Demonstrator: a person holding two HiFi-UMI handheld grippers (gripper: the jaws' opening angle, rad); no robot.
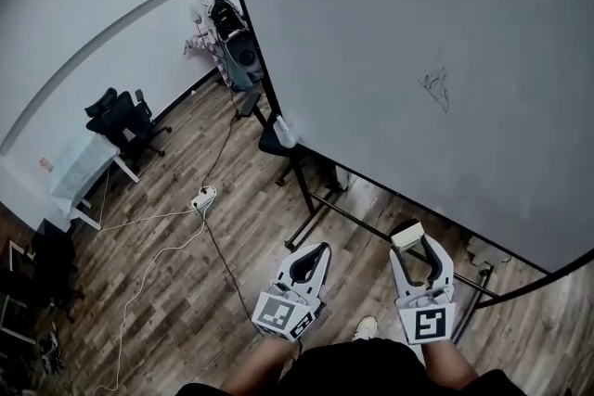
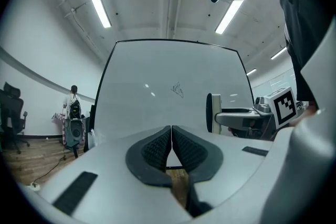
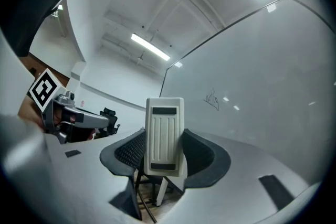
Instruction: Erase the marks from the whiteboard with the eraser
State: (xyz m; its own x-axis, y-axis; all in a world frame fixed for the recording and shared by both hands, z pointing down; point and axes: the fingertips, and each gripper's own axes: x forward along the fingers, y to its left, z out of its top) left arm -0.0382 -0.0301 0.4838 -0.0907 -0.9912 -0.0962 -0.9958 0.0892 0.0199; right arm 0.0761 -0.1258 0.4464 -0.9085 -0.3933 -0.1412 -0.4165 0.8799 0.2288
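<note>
White eraser is clamped upright between the jaws of the right tool, near the lower edge of the whiteboard, small scribbled mark seen higher on it, left tool closed together, nothing held.

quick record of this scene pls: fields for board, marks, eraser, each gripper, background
whiteboard: large, on a black stand, mostly clean
marks: one small scribble, not yet erased
eraser: white, upright between the jaws, short of the board
right gripper: shut on the eraser, below the board's lower edge
left gripper: jaws together, nothing between them
background: person by the far wall, office chair
</note>
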